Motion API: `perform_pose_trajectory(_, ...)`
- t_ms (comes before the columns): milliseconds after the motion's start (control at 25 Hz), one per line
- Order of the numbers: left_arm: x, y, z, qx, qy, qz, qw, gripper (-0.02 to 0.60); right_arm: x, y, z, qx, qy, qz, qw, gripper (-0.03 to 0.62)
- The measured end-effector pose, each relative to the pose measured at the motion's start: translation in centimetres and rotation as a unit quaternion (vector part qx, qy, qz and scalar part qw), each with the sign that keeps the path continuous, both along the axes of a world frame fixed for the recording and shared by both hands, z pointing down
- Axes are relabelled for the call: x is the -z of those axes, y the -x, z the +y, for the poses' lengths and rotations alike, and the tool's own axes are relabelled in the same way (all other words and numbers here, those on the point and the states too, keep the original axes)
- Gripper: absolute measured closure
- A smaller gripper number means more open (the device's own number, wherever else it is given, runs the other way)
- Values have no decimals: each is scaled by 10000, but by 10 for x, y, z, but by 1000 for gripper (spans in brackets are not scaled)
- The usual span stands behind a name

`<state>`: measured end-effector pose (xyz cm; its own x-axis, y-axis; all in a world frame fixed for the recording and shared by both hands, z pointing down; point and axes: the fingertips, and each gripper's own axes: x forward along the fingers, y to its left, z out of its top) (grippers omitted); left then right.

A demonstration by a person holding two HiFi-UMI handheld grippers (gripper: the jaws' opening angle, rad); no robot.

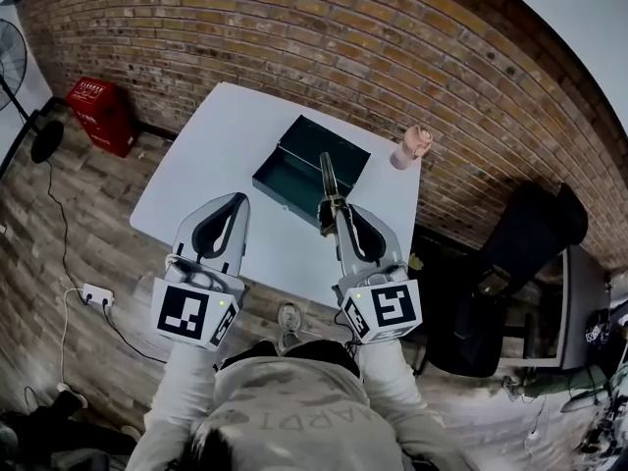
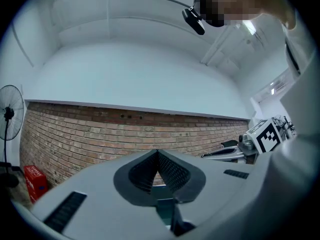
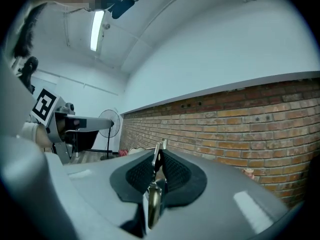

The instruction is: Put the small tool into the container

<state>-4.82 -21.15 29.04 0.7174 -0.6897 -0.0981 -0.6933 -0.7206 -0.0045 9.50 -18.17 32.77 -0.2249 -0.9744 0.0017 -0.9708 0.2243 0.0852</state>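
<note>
A dark green open container [image 1: 290, 177] sits on the white table [image 1: 211, 135]. My right gripper [image 1: 335, 215] is shut on a slim metal tool [image 1: 327, 180], which sticks forward over the container's right part. In the right gripper view the tool [image 3: 155, 184] stands on edge between the ribbed pads [image 3: 172, 174], its tip poking out above them. My left gripper [image 1: 239, 198] hovers over the table's near edge, left of the container, shut with nothing in it. Its pads [image 2: 170, 170] meet at the tip in the left gripper view.
A pink cup [image 1: 413, 145] stands at the table's far right corner. A red crate [image 1: 100, 114] and a fan [image 1: 10, 62] are on the floor to the left, by the brick wall. A black chair [image 1: 520, 253] is at the right. Cables and a power strip [image 1: 96, 295] lie near left.
</note>
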Motion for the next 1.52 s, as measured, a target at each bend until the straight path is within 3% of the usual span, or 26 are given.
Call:
perform_pose_trajectory(320, -14, -2, -42, 425, 133, -35, 9990, 575, -46, -12, -69, 556, 650, 427, 9954, 556)
perform_pose_trajectory(680, -29, 7, -72, 856, 301, -104, 9958, 575, -97, -6, -122, 1247, 1286, 758, 9809, 556)
perform_pose_trajectory(1520, -61, 12, -98, 1491, 672, -315, 9860, 575, -221, -11, -191, 1970, 2396, 2010, 9292, 559)
